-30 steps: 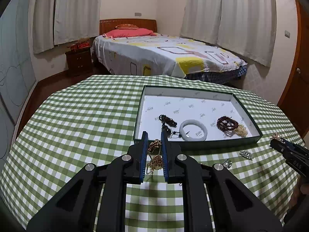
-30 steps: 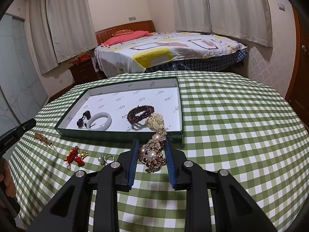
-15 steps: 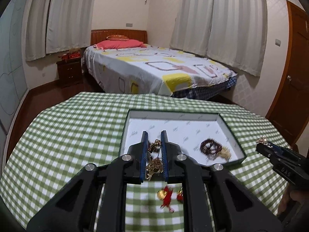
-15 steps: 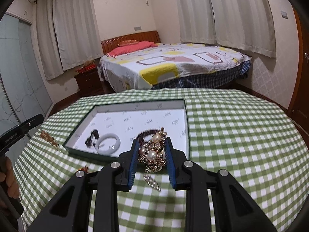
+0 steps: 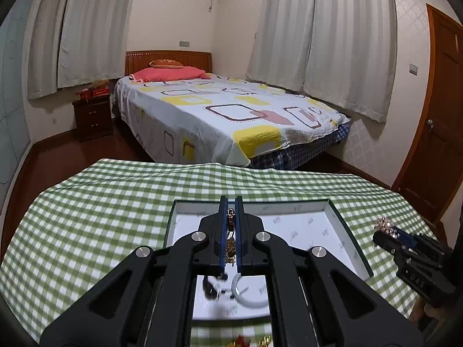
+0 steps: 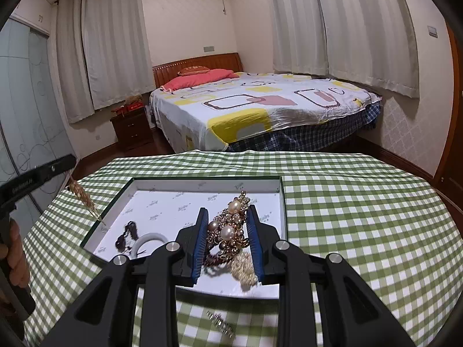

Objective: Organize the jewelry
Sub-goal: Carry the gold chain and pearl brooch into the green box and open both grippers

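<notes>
My left gripper (image 5: 231,202) is shut on a gold chain piece (image 5: 230,245) and holds it above the green tray (image 5: 347,230). My right gripper (image 6: 227,212) is shut on a gold and pearl brooch (image 6: 228,228) above the same tray (image 6: 283,202). In the tray lie a white bangle (image 6: 141,243), dark beads (image 6: 127,231), a dark red bead bracelet and a pearl cluster (image 6: 246,269). From the right wrist view the left gripper (image 6: 37,173) shows at the left with the gold piece (image 6: 84,198) hanging. The right gripper (image 5: 385,225) shows at the right of the left wrist view.
The round table has a green checked cloth (image 6: 361,217). A small silver piece (image 6: 221,322) lies on the cloth in front of the tray. Red and gold trinkets (image 5: 246,341) lie near the front edge. A bed (image 5: 217,115) stands beyond the table.
Both grippers have lifted their pieces off the cloth and moved forward over the tray. The tray now lies under the fingers in both views.
</notes>
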`<action>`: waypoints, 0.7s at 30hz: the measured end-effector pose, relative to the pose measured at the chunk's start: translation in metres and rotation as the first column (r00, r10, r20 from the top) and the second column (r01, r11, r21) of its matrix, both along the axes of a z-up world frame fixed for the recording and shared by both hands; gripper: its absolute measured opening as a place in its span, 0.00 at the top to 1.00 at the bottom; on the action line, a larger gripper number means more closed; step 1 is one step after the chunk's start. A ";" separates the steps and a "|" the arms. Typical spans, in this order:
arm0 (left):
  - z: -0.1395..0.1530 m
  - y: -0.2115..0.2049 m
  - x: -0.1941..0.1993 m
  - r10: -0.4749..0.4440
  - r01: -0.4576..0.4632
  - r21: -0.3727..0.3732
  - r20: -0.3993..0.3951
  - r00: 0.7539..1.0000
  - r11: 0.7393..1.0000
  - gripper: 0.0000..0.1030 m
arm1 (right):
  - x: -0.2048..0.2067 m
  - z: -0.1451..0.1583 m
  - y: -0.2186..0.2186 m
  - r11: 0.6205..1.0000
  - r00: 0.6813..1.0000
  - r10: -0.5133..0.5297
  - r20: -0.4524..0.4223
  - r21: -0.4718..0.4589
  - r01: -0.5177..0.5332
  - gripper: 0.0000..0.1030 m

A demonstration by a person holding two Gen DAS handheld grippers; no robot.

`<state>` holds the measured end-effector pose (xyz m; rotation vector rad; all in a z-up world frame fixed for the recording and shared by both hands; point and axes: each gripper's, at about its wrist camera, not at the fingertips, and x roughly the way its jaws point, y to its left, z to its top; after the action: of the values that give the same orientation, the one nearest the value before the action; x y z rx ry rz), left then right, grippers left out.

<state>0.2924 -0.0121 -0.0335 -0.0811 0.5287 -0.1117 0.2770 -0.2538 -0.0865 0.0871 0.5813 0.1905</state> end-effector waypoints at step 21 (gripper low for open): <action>-0.097 0.000 0.111 0.076 -0.055 0.097 -0.231 0.970 0.994 0.95 | 0.086 -0.064 0.002 0.999 0.982 -0.007 -0.188 -0.037 0.000 0.73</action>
<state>0.4037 -0.0117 -0.1300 -0.0232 0.7658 -0.0131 0.3628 -0.2515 -0.1503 0.0711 0.7732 0.1691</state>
